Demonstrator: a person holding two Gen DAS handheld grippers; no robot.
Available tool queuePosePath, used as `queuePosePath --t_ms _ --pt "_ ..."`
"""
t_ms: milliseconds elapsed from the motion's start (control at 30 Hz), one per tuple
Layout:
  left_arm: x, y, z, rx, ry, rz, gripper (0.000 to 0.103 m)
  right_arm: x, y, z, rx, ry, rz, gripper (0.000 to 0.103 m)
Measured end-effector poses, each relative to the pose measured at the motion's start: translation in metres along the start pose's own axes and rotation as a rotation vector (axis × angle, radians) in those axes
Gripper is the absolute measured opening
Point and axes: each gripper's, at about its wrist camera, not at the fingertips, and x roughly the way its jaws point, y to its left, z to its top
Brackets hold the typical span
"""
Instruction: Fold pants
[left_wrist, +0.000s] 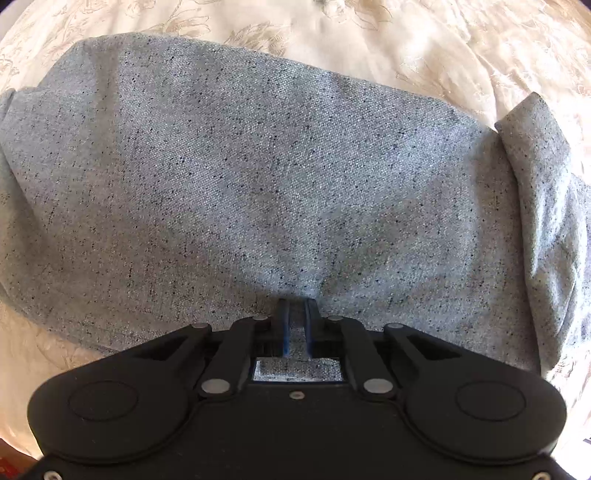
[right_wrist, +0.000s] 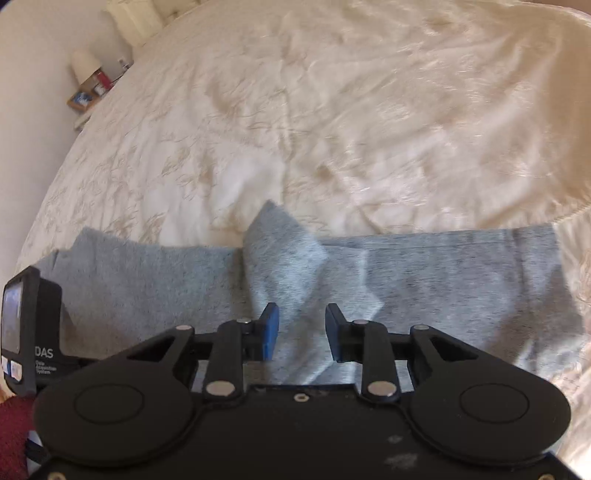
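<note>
Between your left gripper's nearly closed fingers, pants fabric is pinched, while only your right gripper view shows spread fingers.

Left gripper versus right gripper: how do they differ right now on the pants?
The left gripper has its jaws nearly together, pinching a ridge of the grey pants; the right gripper stands open, with cloth between its pads but no pinch. The left gripper looks almost straight down on the fabric; the right gripper is tilted, looking out across the cream bedspread. Both are black with blue pads, over the same pants.
</note>
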Motion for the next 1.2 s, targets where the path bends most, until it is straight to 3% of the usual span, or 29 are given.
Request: queuePosePath --t_ms 100,433,533,567,600,633,800,933,1033,1133,1200 --pt "0.002 -0.004 0.004 0.033 -0.008 -0.017 0.013 0.002 -0.025 0.004 0.074 0.009 -0.036 0.033" --pt "-0.001 0.016 -0.005 0.072 -0.022 -0.092 0.013 0.058 -0.041 0.002 0.256 0.162 0.064 0.034" --pt "-0.006 0.021 -0.007 0.040 -0.031 -0.099 0.015 0.060 -0.044 -0.001 0.313 0.133 0.089 0.034" --pt "-0.007 0.022 -0.009 0.023 -0.033 -0.096 0.015 0.057 -0.045 -0.001 0.323 0.112 0.095 0.028" --pt "-0.007 0.023 -0.011 0.006 -0.036 -0.091 0.015 0.052 -0.044 0.000 0.318 0.092 0.098 0.023" --pt "-0.009 0.022 -0.013 -0.005 -0.039 -0.082 0.015 0.048 -0.042 0.002 0.297 0.085 0.097 0.004" --pt "-0.020 0.010 -0.026 -0.055 -0.068 -0.022 0.015 0.003 -0.042 0.004 0.096 0.007 0.008 0.005" --pt "-0.031 -0.003 -0.036 -0.093 -0.096 0.003 0.015 -0.033 -0.080 -0.008 0.065 -0.023 -0.133 0.005" --pt "-0.040 -0.017 -0.043 -0.115 -0.123 0.016 0.015 -0.035 -0.112 -0.024 0.036 0.018 -0.246 0.005" --pt "-0.046 -0.030 -0.049 -0.140 -0.129 0.013 0.015 -0.022 -0.130 -0.039 -0.005 0.111 -0.248 0.005" --pt "-0.048 -0.038 -0.054 -0.154 -0.132 0.006 0.016 -0.020 -0.133 -0.042 -0.035 0.122 -0.207 0.007"
